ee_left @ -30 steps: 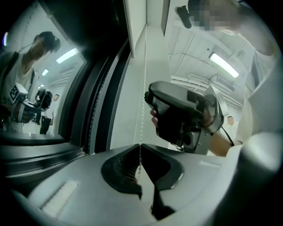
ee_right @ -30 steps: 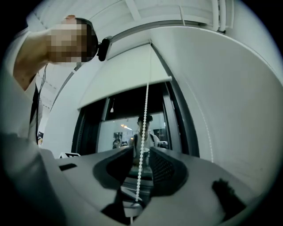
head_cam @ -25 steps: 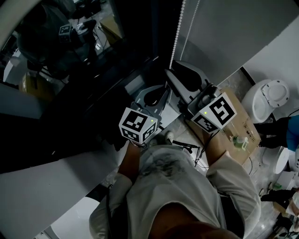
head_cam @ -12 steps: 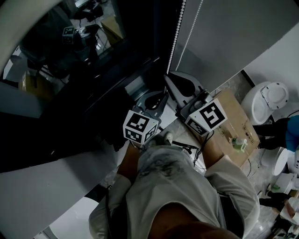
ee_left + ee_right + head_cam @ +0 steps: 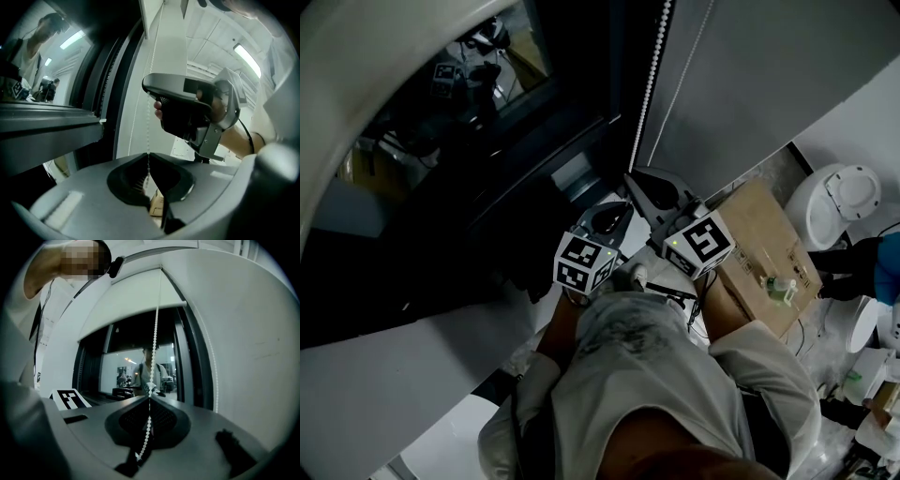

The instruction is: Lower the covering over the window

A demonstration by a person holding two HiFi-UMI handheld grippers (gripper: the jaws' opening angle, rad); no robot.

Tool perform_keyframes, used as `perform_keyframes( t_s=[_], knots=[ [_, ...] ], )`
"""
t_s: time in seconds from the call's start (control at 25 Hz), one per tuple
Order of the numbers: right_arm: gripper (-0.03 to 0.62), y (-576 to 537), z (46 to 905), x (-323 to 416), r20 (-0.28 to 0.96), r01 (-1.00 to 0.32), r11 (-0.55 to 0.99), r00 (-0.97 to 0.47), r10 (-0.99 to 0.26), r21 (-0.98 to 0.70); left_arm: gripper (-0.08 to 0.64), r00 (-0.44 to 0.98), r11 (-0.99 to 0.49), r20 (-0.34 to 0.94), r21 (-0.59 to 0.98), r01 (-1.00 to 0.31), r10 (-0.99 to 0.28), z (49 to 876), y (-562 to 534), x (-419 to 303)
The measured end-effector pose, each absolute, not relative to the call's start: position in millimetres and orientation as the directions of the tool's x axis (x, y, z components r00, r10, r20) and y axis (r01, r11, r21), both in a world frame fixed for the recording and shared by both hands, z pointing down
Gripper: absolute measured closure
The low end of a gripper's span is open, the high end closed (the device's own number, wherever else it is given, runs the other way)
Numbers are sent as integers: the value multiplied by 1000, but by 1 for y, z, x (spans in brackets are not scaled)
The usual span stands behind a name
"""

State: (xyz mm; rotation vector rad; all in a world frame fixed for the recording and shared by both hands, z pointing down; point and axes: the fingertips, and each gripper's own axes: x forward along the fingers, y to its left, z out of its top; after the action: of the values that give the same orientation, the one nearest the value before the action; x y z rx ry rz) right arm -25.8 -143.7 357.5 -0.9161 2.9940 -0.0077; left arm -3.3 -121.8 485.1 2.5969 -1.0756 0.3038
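A white bead chain [image 5: 649,80] hangs beside the dark window [image 5: 469,141], next to the grey roller blind [image 5: 750,84]. In the head view both grippers sit low on that chain, the left gripper [image 5: 619,208] just under the right gripper [image 5: 636,180]. The left gripper [image 5: 149,158] is shut on the bead chain [image 5: 150,126], which runs up past the right gripper's body [image 5: 187,108]. The right gripper [image 5: 150,397] is shut on the bead chain [image 5: 154,338] as well. Above it the blind [image 5: 136,301] covers the window's upper part; the glass [image 5: 140,366] below shows reflections.
A cardboard box [image 5: 764,248] with a small green bottle [image 5: 783,289] stands on the floor at the right, beside a round white appliance [image 5: 839,202]. The dark window sill [image 5: 534,216] runs close by the left gripper. A second chain strand [image 5: 214,366] hangs along the wall.
Both grippers have sunk together toward the person's body, still shut on the chain. The marker cubes sit lower and nearer each other in the head view.
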Motion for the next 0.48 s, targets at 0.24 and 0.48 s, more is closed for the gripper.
perform_keyframes(
  t_s=[0.24,0.48],
  knots=[
    [574,-144,366,-22,5,-566,824,-824,-566,-11,532,702,-665,279,227,-712,-656,477,-115,-10],
    [574,-146,365,-17,-2,-572,820,-820,-572,-21,442,699,-672,97,211,-710,-709,398,-121,-28]
  ],
)
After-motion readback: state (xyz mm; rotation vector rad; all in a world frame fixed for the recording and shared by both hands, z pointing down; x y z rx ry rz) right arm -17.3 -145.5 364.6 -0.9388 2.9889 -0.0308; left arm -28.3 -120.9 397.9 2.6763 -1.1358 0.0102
